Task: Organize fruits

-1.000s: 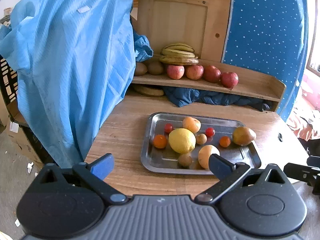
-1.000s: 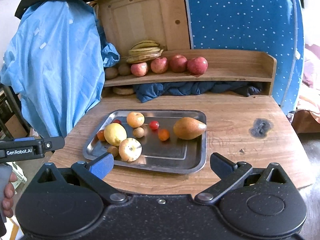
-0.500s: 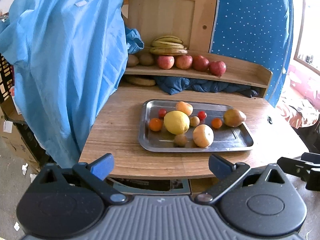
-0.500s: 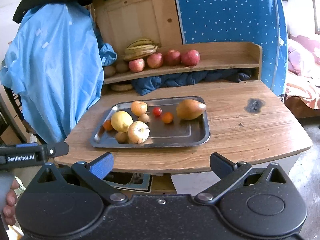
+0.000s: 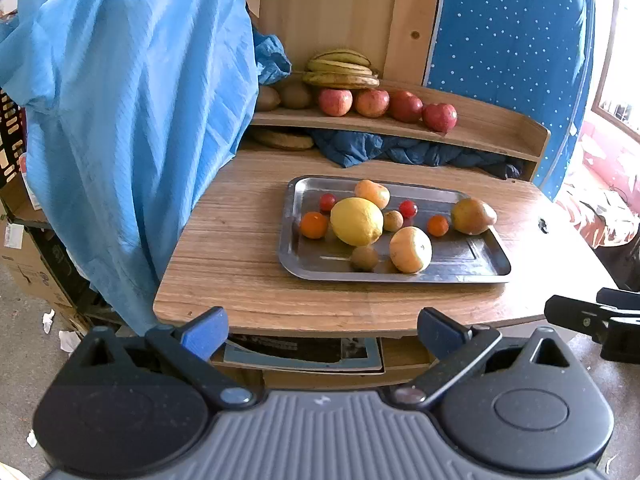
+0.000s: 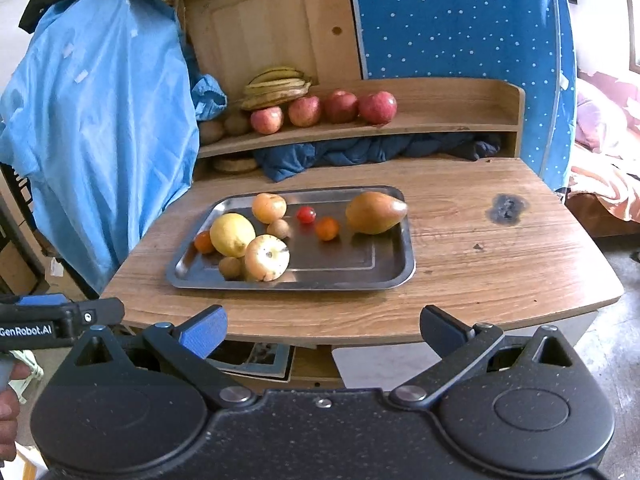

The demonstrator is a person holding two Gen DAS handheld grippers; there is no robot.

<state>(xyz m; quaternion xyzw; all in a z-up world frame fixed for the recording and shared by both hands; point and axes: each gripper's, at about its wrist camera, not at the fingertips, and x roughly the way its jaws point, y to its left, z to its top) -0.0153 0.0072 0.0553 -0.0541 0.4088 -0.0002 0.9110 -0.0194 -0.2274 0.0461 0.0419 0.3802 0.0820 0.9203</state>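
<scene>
Wood-grain table carries a steel tray of mixed fruit; behind it a wooden shelf holds bananas, four red apples in a row and brownish fruit at the left end, partly hidden by blue cloth.

On tray, largest first: lemon, pear at the right end, pale apple, orange-pink fruit at the back, small oranges and small brown fruits (kind unclear), cherry tomatoes.

Change over the last second: both cameras have drawn back from the table. The tray, which sat just ahead of the fingers, now lies well apart from them, and the table's front edge shows. No fruit has shifted.

Judgement: this fits either a retreat after sorting or a pause between picks; the frames do not settle which.

Left gripper: fingers spread wide, nothing held, touching nothing. Right gripper: likewise wide apart and empty, off the table's front edge.
</scene>
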